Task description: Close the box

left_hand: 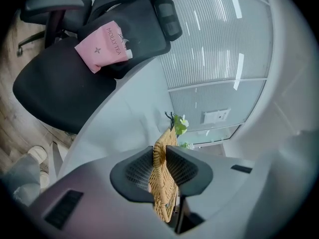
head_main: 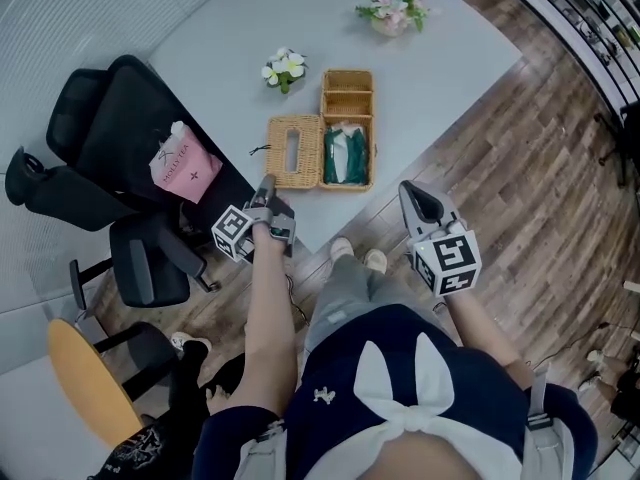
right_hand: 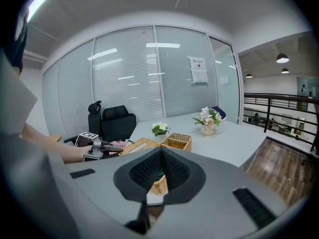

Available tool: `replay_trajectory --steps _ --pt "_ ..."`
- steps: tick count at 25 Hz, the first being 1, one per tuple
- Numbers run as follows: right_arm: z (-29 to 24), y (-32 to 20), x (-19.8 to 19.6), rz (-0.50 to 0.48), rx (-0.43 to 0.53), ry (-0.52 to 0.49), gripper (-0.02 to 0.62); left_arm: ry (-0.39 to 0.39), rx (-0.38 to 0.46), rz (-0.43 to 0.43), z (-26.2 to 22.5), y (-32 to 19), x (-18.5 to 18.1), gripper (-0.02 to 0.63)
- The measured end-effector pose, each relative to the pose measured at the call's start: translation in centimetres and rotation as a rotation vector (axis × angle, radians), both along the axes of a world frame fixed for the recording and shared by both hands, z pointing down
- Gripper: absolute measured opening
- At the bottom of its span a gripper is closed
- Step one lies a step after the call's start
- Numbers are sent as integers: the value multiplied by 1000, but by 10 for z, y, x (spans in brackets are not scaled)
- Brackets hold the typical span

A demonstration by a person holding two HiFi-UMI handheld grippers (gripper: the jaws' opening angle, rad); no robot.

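Observation:
A wicker box (head_main: 347,120) stands open on the grey table (head_main: 440,78), with green contents inside. Its slotted wicker lid (head_main: 293,151) lies flipped out to the box's left. My left gripper (head_main: 266,183) reaches the lid's near edge. In the left gripper view the lid (left_hand: 162,188) runs edge-on between the two pads, and the left gripper (left_hand: 159,156) is shut on it. My right gripper (head_main: 408,190) hovers off the table's near edge, to the right of the box. In its own view the right gripper (right_hand: 162,156) is shut and holds nothing, with the box (right_hand: 160,184) beyond it.
A smaller wicker basket (head_main: 347,92) sits behind the box, white flowers (head_main: 284,69) to its left, a pink flower pot (head_main: 392,8) at the far side. A black office chair (head_main: 110,148) with a pink bag (head_main: 182,166) stands left of the table.

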State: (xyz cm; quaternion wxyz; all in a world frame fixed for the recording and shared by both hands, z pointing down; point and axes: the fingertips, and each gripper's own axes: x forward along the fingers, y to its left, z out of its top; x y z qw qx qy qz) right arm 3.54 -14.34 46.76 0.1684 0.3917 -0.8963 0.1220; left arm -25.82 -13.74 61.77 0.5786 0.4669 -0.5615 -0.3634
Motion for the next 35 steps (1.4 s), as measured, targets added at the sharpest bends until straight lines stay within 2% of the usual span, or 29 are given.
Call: replay_trajectory --steps 7,13,22,28,35 --pt "-4 5 1 12 10 -6 5 -49 10 55 -14 -1 3 86" --pt "-9 2 15 45 30 1 5 -148 19 128 -30 0 7 78" --pt "-13 1 24 66 48 8 3 -222 58 195 -50 -3 16 71" --pt "-13 1 25 75 54 10 5 -305 66 267 -59 -4 23 66" --pt "-12 2 24 76 52 9 3 -397 61 306 -71 -5 31 63"
